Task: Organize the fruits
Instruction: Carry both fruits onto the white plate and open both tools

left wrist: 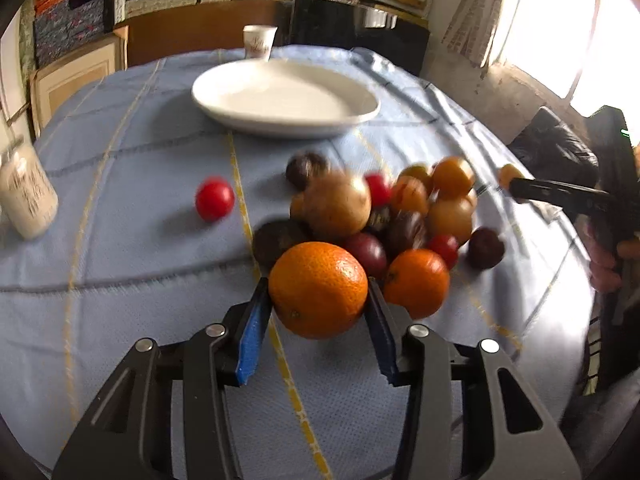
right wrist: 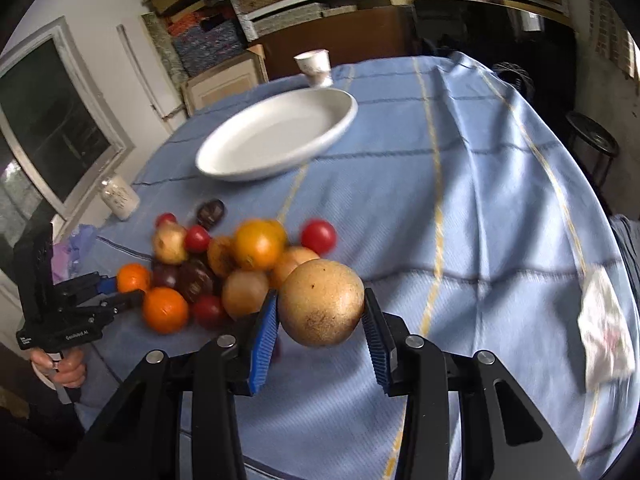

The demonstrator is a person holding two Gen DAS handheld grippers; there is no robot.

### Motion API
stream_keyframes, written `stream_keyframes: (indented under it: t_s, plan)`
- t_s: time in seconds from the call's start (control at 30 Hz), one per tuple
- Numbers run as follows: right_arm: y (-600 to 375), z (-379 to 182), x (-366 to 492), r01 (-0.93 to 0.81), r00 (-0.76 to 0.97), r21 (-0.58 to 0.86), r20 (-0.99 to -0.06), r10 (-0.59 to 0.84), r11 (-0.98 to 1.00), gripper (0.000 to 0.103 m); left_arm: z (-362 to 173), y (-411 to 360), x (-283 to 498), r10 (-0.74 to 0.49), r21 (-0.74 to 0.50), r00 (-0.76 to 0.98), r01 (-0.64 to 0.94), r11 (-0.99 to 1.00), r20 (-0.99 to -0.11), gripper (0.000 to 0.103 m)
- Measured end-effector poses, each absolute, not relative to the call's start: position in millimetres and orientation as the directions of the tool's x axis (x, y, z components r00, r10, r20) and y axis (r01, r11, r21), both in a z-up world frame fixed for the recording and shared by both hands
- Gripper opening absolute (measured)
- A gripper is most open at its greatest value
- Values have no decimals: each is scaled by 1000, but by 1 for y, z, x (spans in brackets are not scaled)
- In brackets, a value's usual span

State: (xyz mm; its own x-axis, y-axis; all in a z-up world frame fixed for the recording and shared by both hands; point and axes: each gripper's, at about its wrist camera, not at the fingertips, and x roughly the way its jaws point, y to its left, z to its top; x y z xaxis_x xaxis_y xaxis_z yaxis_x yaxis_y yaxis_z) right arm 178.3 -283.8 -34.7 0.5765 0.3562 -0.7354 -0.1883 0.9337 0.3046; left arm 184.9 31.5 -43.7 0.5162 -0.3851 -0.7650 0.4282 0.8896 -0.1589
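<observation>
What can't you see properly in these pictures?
- Left wrist view: the fruit pile is smeared by motion, so the dark fruits cannot be identified.
- Left wrist view: the orange between the left claw pads hides what lies behind it.
- Right wrist view: the brown fruit in the right claw covers the pile's near edge.
- Both views: the print on the cup is too small to read.

blown-out window (left wrist: 560, 32) glare, motion-blurred fruit pile (left wrist: 400, 208), fisheye-bent edges, soft shadows
</observation>
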Motion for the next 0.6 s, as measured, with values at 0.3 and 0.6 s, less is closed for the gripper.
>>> stream_keyframes:
  t_s: [0.3, 0.6]
  plan:
    - [-244, -5, 282, -261, 587, 362, -677, 445, 895, 42, 18, 22, 289, -340, -124, 566, 385, 915, -751, 45]
    - [-205, -45, 374, -215, 498, 326, -774, 391, 920, 42, -30, -20, 396, -249, -81, 503, 332, 940, -828, 45]
